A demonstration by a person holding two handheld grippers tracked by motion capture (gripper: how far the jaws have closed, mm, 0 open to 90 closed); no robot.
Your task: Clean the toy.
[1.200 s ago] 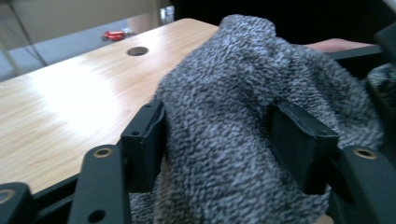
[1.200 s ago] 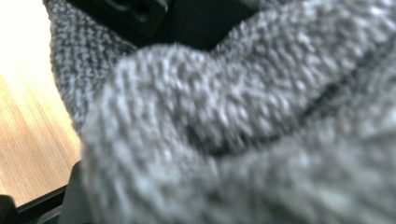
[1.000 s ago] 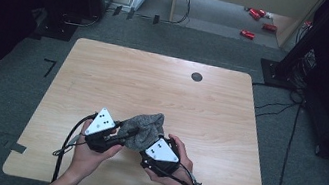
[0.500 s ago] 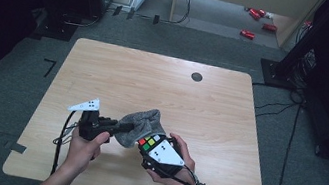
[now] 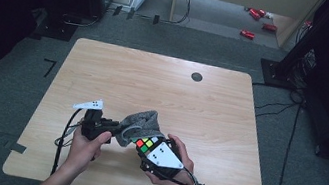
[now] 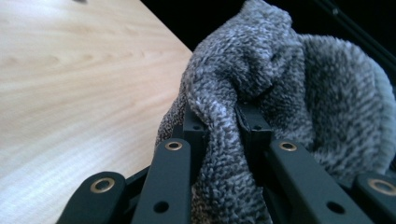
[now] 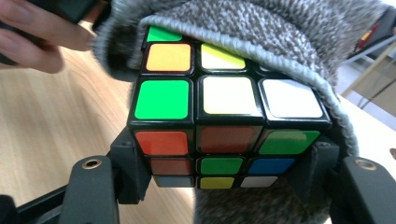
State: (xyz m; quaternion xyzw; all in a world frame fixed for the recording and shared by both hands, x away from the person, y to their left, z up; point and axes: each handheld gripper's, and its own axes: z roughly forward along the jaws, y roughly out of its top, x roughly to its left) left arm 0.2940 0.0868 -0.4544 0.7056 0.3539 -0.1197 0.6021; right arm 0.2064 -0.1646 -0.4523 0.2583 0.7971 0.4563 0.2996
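Speckled grey knit sock (image 7: 261, 28) drapes a multicoloured, black-framed cube (image 7: 224, 121).

A light wooden table (image 5: 163, 87) stands on grey floor (image 5: 9, 97). A small dark round disc (image 5: 197, 76) lies on its far side, right of centre.

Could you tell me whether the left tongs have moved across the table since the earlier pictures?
Yes. The left tongs have shifted toward the table's left edge, away from the puzzle cube, and are shut on the grey knit cloth.
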